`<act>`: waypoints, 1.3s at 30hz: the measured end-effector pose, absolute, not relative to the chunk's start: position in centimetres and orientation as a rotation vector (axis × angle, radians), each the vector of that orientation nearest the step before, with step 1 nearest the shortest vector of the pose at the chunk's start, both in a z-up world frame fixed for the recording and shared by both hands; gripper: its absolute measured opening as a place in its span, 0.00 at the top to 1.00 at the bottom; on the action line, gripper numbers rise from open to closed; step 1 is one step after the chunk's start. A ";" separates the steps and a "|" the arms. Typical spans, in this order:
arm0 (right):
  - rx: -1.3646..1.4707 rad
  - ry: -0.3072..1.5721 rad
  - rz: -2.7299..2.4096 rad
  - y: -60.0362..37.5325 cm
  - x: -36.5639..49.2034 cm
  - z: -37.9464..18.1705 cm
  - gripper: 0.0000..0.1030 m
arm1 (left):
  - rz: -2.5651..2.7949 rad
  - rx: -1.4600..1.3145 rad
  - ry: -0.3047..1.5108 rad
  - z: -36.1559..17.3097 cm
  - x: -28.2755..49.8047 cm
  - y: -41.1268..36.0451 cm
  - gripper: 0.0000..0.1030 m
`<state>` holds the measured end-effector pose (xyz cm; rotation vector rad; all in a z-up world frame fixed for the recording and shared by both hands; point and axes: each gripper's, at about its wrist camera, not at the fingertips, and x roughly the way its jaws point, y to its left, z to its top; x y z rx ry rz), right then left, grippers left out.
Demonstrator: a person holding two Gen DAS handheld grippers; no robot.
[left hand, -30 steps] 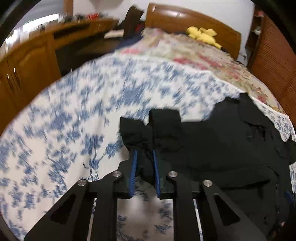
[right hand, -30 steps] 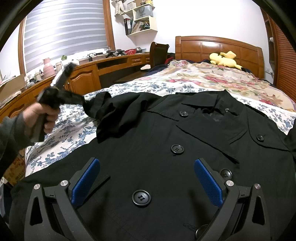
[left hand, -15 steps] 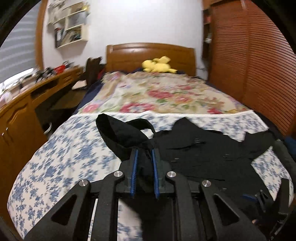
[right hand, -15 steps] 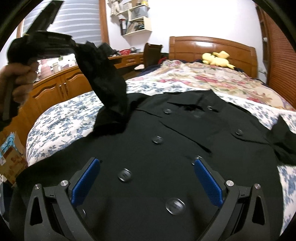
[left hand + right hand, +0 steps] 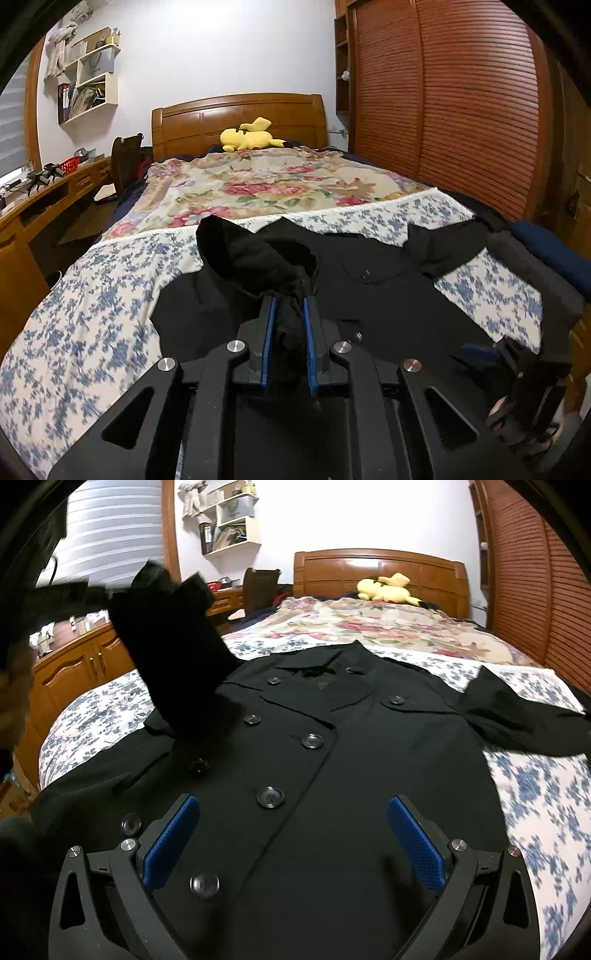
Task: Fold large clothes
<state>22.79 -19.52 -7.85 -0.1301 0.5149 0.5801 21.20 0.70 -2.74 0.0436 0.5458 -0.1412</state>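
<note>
A black double-breasted coat (image 5: 351, 746) lies front up on the blue-flowered sheet (image 5: 535, 797) of the bed, collar toward the headboard. My left gripper (image 5: 288, 314) is shut on the coat's left sleeve (image 5: 258, 258) and holds it raised above the coat's body; the lifted sleeve (image 5: 173, 657) stands up at the left in the right wrist view. The coat's right sleeve (image 5: 517, 709) lies flat, spread out to the right. My right gripper (image 5: 291, 834) is open and empty, low over the coat's lower front between the buttons.
A floral quilt (image 5: 266, 184) and a yellow plush toy (image 5: 251, 136) lie toward the wooden headboard (image 5: 240, 114). A wooden desk (image 5: 44, 192) with a chair runs along the left of the bed. Slatted wardrobe doors (image 5: 461, 110) stand at the right.
My left gripper has lifted the left sleeve off the sheet and swung it to the right, over the coat's body. The right gripper has stayed open and shifted a little over the coat's front.
</note>
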 end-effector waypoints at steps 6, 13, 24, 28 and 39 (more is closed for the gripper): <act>-0.125 0.520 0.552 -20.6 22.4 -7.1 0.01 | -0.163 0.072 0.547 -4.9 19.3 -1.2 0.85; -0.146 0.507 0.511 -19.8 21.8 -6.5 0.01 | -0.136 0.035 0.550 -5.9 18.6 0.0 0.83; -0.206 0.525 0.495 -17.9 21.0 -6.1 0.01 | -0.218 -0.034 0.507 -4.5 15.3 2.7 0.37; -0.237 0.507 0.510 -16.2 20.7 -5.1 0.01 | -0.201 -0.040 0.473 -3.9 14.0 4.5 0.26; -0.326 0.484 0.539 -11.4 22.4 -4.4 0.02 | -0.116 -0.049 0.457 -4.1 11.4 10.3 0.26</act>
